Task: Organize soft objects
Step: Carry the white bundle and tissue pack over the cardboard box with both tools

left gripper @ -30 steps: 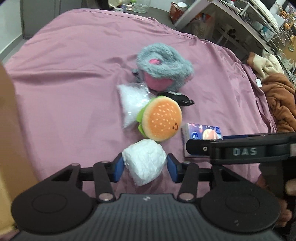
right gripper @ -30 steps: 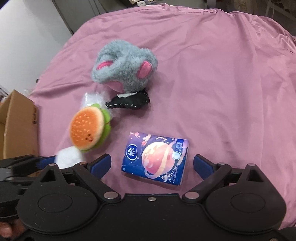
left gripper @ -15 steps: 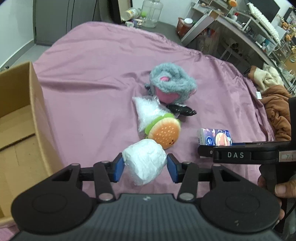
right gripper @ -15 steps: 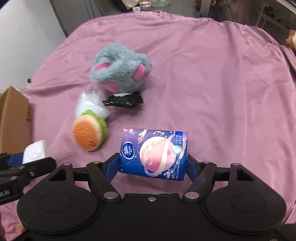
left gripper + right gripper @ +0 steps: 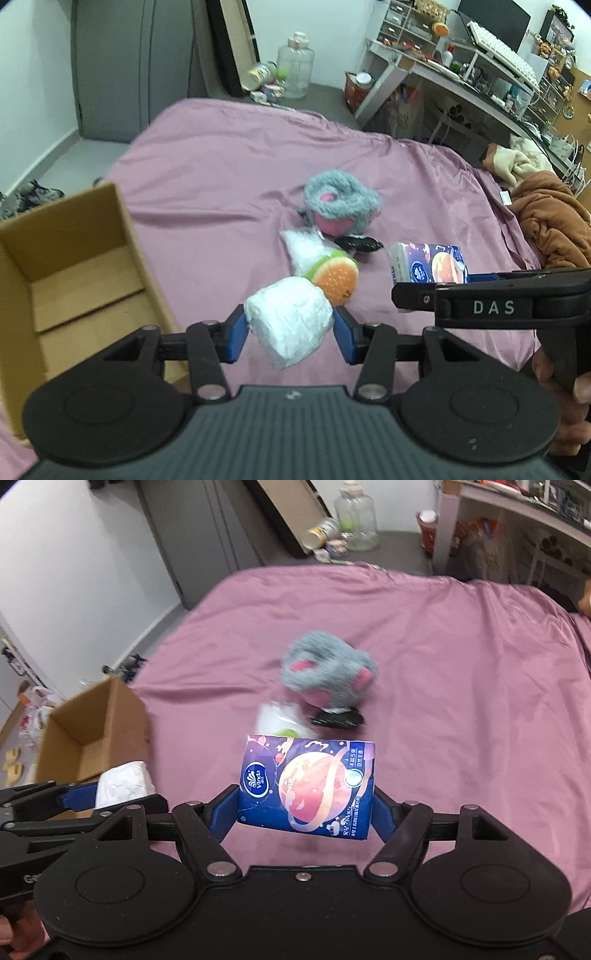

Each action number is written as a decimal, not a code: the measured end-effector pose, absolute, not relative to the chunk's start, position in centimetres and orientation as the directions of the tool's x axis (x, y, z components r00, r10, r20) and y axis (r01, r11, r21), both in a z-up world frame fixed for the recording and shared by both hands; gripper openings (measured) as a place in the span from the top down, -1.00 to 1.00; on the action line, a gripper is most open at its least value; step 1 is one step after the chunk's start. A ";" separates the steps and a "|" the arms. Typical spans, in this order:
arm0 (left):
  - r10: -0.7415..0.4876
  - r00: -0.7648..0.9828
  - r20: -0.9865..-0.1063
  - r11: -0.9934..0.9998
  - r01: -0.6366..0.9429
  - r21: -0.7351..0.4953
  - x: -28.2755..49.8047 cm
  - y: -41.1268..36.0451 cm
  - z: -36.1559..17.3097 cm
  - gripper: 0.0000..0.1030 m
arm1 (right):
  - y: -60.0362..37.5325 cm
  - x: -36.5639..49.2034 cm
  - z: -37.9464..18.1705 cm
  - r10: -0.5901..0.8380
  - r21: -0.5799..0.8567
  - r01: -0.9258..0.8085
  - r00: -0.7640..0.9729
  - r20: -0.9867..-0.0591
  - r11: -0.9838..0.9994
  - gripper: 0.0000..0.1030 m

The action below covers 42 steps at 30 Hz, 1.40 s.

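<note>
Currently: left gripper (image 5: 289,329) jaws clenched on white tissue bundle (image 5: 288,325); right gripper (image 5: 306,808) jaws grasping Vinda tissue pack (image 5: 306,784); cardboard box (image 5: 70,273) at nine o'clock.

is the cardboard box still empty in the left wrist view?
Yes, the cardboard box shows only its bare floor; the white bundle is still in the left claw.

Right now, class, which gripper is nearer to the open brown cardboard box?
Left. The left gripper, shut on a white wrapped bundle, is beside the open brown cardboard box; the right gripper, holding a blue tissue pack, is farther away.
</note>
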<state>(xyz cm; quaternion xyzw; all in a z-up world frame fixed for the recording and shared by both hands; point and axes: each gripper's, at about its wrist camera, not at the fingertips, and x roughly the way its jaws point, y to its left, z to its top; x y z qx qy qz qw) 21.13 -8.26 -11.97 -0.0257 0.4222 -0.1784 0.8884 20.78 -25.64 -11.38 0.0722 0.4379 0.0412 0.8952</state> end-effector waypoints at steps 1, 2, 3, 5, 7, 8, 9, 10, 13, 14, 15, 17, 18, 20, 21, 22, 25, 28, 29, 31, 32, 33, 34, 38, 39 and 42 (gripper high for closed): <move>-0.334 0.587 -0.737 0.937 0.290 -0.193 20.9 -7.9 -11.7 0.07 | -25.3 20.6 -11.1 0.144 0.169 -0.020 0.621 -0.770 0.985 -0.37; -0.331 0.594 -0.733 0.939 0.285 -0.193 20.7 -7.5 -11.5 0.06 | -24.8 20.5 -10.8 0.150 0.169 -0.029 0.628 -0.764 0.985 -0.37; -0.327 0.602 -0.728 0.941 0.278 -0.192 20.5 -7.1 -11.2 0.06 | -24.4 20.3 -10.5 0.155 0.170 -0.038 0.634 -0.758 0.985 -0.37; -0.315 0.621 -0.718 0.946 0.263 -0.188 20.2 -6.2 -10.6 0.07 | -23.5 20.1 -9.9 0.169 0.175 -0.055 0.644 -0.746 0.983 -0.37; -0.313 0.637 -0.704 0.948 0.254 -0.191 19.9 -5.2 -10.0 0.06 | -22.7 19.9 -9.3 0.184 0.184 -0.070 0.658 -0.730 0.980 -0.37; -0.312 0.643 -0.699 0.949 0.251 -0.193 19.8 -4.7 -9.8 0.06 | -22.3 19.8 -9.1 0.190 0.184 -0.080 0.665 -0.723 0.980 -0.37; -0.312 0.650 -0.693 0.949 0.246 -0.196 19.7 -4.3 -9.6 0.06 | -21.9 19.8 -8.9 0.193 0.184 -0.085 0.669 -0.718 0.979 -0.37; -0.311 0.657 -0.687 0.950 0.242 -0.198 19.6 -3.8 -9.5 0.06 | -21.5 19.8 -8.7 0.196 0.183 -0.091 0.674 -0.712 0.979 -0.37; -0.298 0.668 -0.682 0.954 0.226 -0.196 19.3 -2.6 -9.3 0.06 | -20.2 19.9 -8.3 0.213 0.191 -0.109 0.680 -0.702 0.976 -0.37; -0.293 0.670 -0.682 0.956 0.218 -0.196 19.3 -2.1 -9.2 0.06 | -19.9 19.9 -8.2 0.221 0.196 -0.115 0.681 -0.698 0.974 -0.37; -0.286 0.673 -0.682 0.958 0.210 -0.195 19.3 -1.6 -9.1 0.06 | -19.4 19.9 -8.0 0.230 0.200 -0.124 0.683 -0.693 0.972 -0.37; -0.271 0.681 -0.680 0.963 0.193 -0.190 19.1 -0.6 -8.9 0.06 | -18.6 19.9 -7.8 0.245 0.205 -0.142 0.688 -0.683 0.968 -0.37; -0.265 0.687 -0.676 0.964 0.186 -0.189 19.1 -0.1 -8.8 0.06 | -18.2 19.9 -7.6 0.254 0.207 -0.153 0.690 -0.677 0.966 -0.37; -0.258 0.697 -0.669 0.966 0.168 -0.198 18.9 1.2 -8.6 0.06 | -17.3 19.9 -7.3 0.265 0.206 -0.169 0.697 -0.666 0.964 -0.37; -0.254 0.700 -0.667 0.966 0.159 -0.201 18.9 1.7 -8.6 0.06 | -16.9 20.0 -7.3 0.273 0.210 -0.177 0.698 -0.662 0.962 -0.37; -0.251 0.704 -0.665 0.967 0.148 -0.208 19.0 2.4 -8.6 0.06 | -16.6 20.2 -7.3 0.284 0.217 -0.185 0.698 -0.658 0.958 -0.37; -0.240 0.716 -0.656 0.967 0.120 -0.223 19.1 4.0 -8.4 0.06 | -15.4 20.4 -7.2 0.298 0.214 -0.207 0.699 -0.650 0.955 -0.37; -0.225 0.729 -0.646 0.969 0.096 -0.229 19.3 5.4 -8.2 0.06 | -14.5 20.8 -7.3 0.310 0.212 -0.226 0.697 -0.647 0.951 -0.37; -0.218 0.732 -0.646 0.969 0.086 -0.230 19.4 5.8 -8.2 0.06 | -14.1 20.9 -7.3 0.314 0.211 -0.233 0.696 -0.646 0.949 -0.37; -0.211 0.732 -0.648 0.970 0.077 -0.229 19.8 6.4 -8.2 0.06 | -13.4 21.2 -7.2 0.328 0.209 -0.253 0.695 -0.640 0.944 -0.37; -0.209 0.731 -0.650 0.971 0.075 -0.227 20.1 6.7 -8.2 0.06 | -13.1 21.3 -7.2 0.332 0.207 -0.261 0.694 -0.638 0.943 -0.37; -0.202 0.731 -0.652 0.973 0.071 -0.222 20.4 6.9 -8.2 0.06 | -12.8 21.5 -7.3 0.336 0.206 -0.267 0.692 -0.639 0.941 -0.37; -0.195 0.732 -0.653 0.974 0.067 -0.216 20.8 7.1 -8.2 0.06 | -12.5 21.7 -7.3 0.343 0.210 -0.273 0.689 -0.638 0.939 -0.37; -0.164 0.737 -0.656 0.979 0.038 -0.202 22.3 7.7 -8.7 0.06 | -11.7 22.7 -7.9 0.378 0.250 -0.284 0.668 -0.642 0.926 -0.37; -0.158 0.736 -0.658 0.979 0.030 -0.201 22.6 7.9 -8.9 0.06 | -11.5 22.9 -8.1 0.376 0.244 -0.287 0.665 -0.645 0.926 -0.37; -0.134 0.726 -0.675 0.982 0.008 -0.187 24.0 8.1 -9.8 0.06 | -10.6 23.3 -8.6 0.379 0.223 -0.310 0.661 -0.648 0.924 -0.37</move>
